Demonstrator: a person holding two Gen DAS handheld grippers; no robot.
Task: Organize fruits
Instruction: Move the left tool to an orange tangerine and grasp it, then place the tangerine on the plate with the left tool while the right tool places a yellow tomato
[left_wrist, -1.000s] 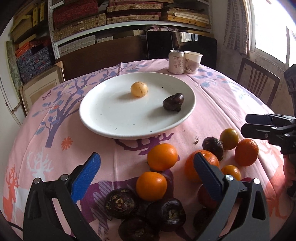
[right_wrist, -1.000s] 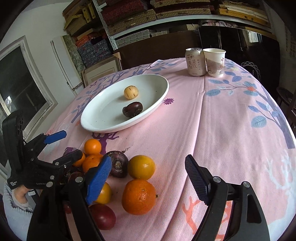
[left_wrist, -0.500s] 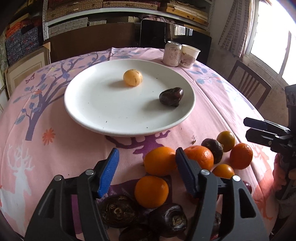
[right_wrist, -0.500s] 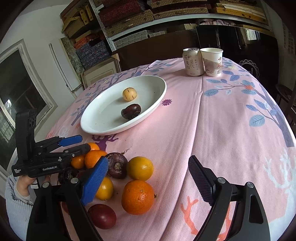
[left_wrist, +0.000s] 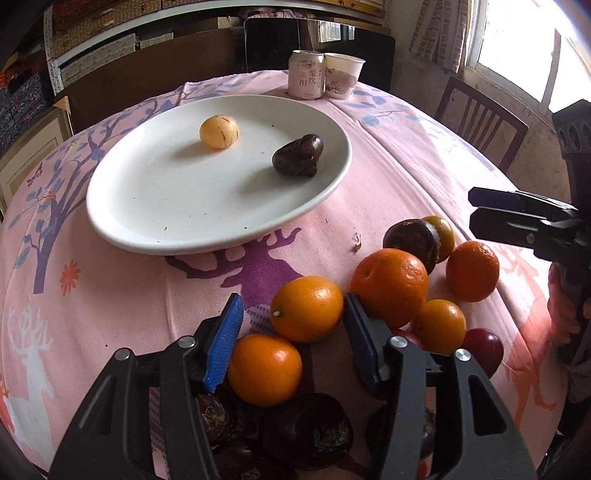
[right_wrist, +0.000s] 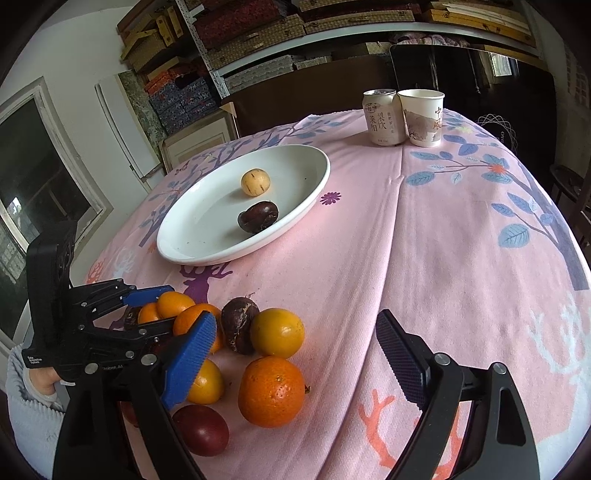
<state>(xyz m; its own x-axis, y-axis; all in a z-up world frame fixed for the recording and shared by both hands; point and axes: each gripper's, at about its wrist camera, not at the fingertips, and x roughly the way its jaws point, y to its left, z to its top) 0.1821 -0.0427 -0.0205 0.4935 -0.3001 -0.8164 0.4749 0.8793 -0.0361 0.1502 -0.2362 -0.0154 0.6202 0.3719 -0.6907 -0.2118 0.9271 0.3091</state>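
A white plate (left_wrist: 155, 221) holds a yellow fruit (left_wrist: 218, 131) and a dark purple fruit (left_wrist: 297, 155); it also shows in the right wrist view (right_wrist: 184, 243). A pile of oranges and dark fruits lies on the pink cloth in front of it. My left gripper (left_wrist: 291, 334) is open, its blue pads on either side of one orange (left_wrist: 306, 308), close to it but not closed on it. My right gripper (right_wrist: 295, 354) is open and empty, above an orange (right_wrist: 271, 391) at the pile's right edge.
A drink can (left_wrist: 306, 79) and a paper cup (left_wrist: 343, 75) stand at the table's far side. A wooden chair (left_wrist: 480, 118) is by the window on the right. Shelves with boxes line the back wall. Bare cloth lies right of the pile (right_wrist: 461, 240).
My left gripper moved forward and down into the pile and its jaws narrowed around an orange. My right gripper stayed almost still and open.
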